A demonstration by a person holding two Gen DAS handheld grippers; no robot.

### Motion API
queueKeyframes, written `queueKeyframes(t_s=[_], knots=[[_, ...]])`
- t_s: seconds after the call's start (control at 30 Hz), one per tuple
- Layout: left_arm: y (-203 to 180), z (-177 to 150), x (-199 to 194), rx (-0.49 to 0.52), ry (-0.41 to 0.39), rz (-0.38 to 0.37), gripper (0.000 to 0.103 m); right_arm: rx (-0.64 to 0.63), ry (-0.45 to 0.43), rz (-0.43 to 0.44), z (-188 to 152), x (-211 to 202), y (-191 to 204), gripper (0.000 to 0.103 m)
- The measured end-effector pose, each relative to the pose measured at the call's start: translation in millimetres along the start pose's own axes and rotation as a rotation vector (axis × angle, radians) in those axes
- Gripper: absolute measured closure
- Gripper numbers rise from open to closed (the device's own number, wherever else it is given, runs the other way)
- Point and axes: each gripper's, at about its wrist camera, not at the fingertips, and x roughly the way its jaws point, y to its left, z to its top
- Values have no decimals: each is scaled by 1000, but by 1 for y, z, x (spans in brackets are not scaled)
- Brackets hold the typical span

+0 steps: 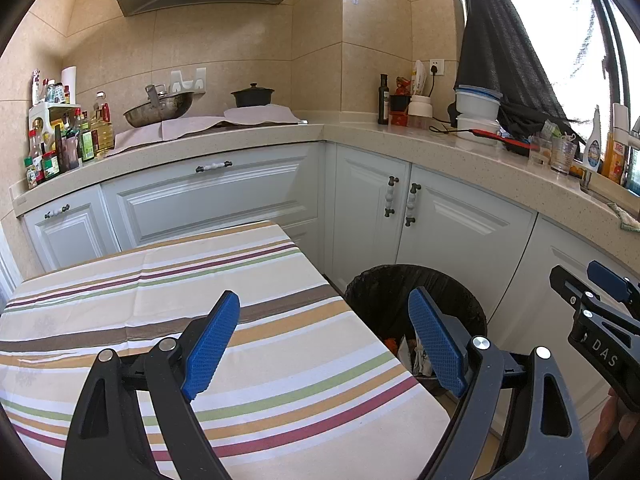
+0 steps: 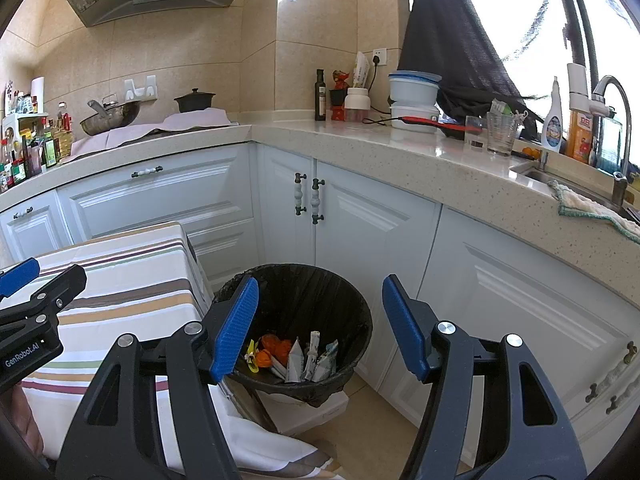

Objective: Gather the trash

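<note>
Beige tile walls, white cabinets, bright window.

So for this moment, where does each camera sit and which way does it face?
Left wrist: on the left hand-held gripper, open, aimed slightly down over the striped table; the right hand-held gripper's tip shows at right.
Right wrist: on the right hand-held gripper, open, above the trash bin.
Shared: bin, table, white cabinets, countertop.

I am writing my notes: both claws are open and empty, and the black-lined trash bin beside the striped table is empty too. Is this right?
Not quite. The trash bin is not empty: the right wrist view shows wrappers and orange scraps inside. Both the left claw and right claw are open and empty.
</note>
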Motion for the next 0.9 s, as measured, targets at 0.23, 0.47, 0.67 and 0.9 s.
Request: queueKeyframes(t_s=[0.23, 0.47, 0.67, 0.9], knots=[[1, 0, 0, -4, 0, 0, 20, -2, -1, 0, 0, 0, 0, 40], [0, -1, 1, -3, 2, 1, 20, -1, 0, 1, 0, 0, 0, 40], [-1, -1, 2, -8, -5, -3, 20, -1, 0, 0, 0, 0, 1, 40], [-3, -3, 5, -2, 4, -22, 18, -3, 3, 1, 0, -1, 1, 40]])
